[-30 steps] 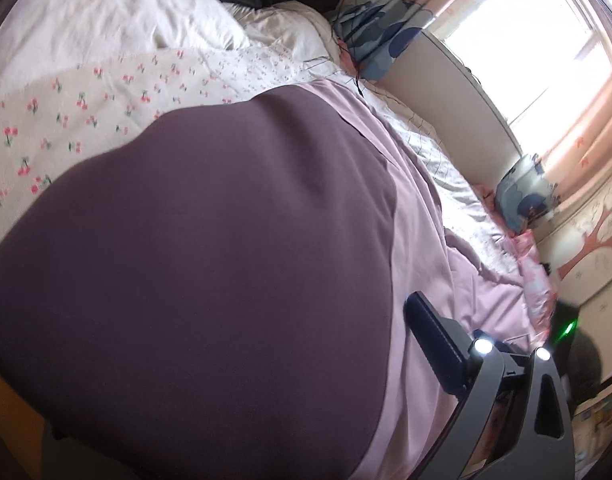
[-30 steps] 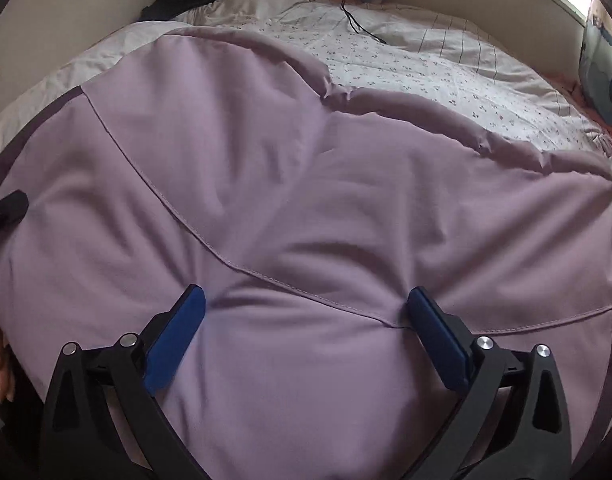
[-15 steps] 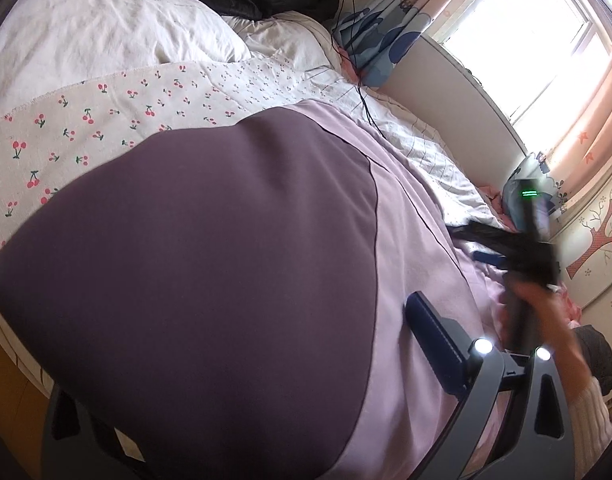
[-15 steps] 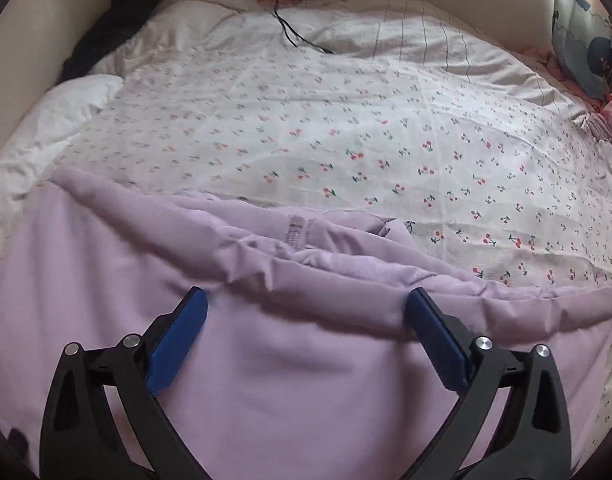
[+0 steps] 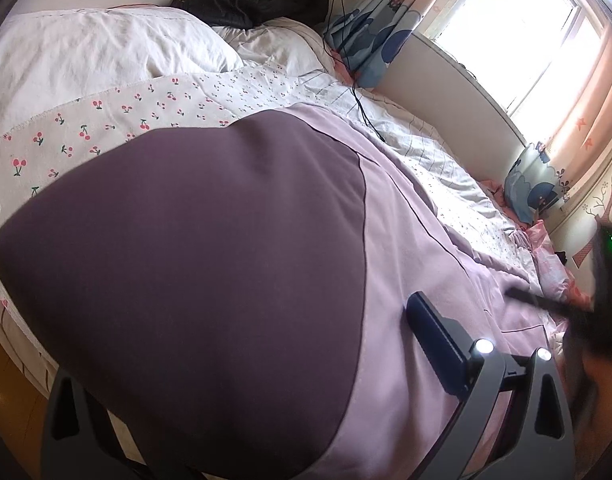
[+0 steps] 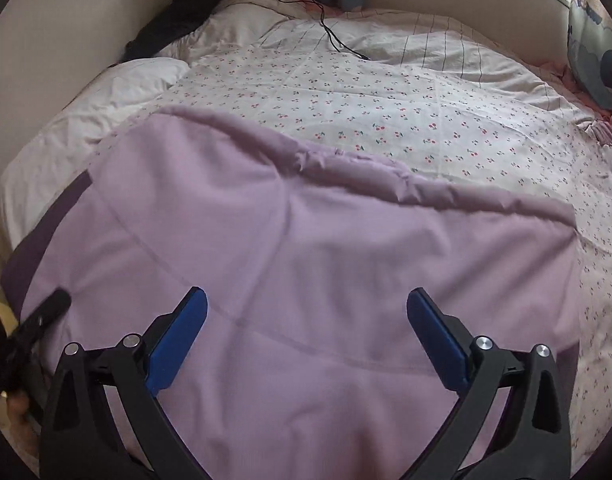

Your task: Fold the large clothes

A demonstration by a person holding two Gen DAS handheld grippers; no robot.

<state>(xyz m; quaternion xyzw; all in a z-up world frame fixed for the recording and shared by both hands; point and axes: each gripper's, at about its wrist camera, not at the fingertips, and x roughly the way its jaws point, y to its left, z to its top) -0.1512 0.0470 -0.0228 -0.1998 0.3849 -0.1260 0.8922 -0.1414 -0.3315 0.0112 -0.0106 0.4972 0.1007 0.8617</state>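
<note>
The left hand-held gripper [image 5: 266, 360] is mostly buried under a dark purple panel [image 5: 194, 264] of the garment; only its right finger shows, so I cannot tell how wide it stands or whether it grips the cloth. The lilac garment [image 6: 306, 264] lies spread flat on the bed [image 6: 386, 92], its dark purple edge at the left side and its far hem bunched into a wrinkled ridge. The right hand-held gripper [image 6: 306, 332] hovers over the near part of the garment with its blue-padded fingers [image 6: 178, 340] wide apart and nothing between them. No containers are in view. The bed carries a cherry-print sheet [image 6: 406, 120], with a white pillow [image 5: 98, 48] at its head and a black piece of clothing [image 5: 250, 6] beyond it. A black cable [image 6: 330, 32] trails across the striped bedding. On the right, a blue patterned cushion [image 5: 530, 188] rests by the wall, beneath a bright window [image 5: 518, 40] with pink curtains [image 5: 586, 120]
</note>
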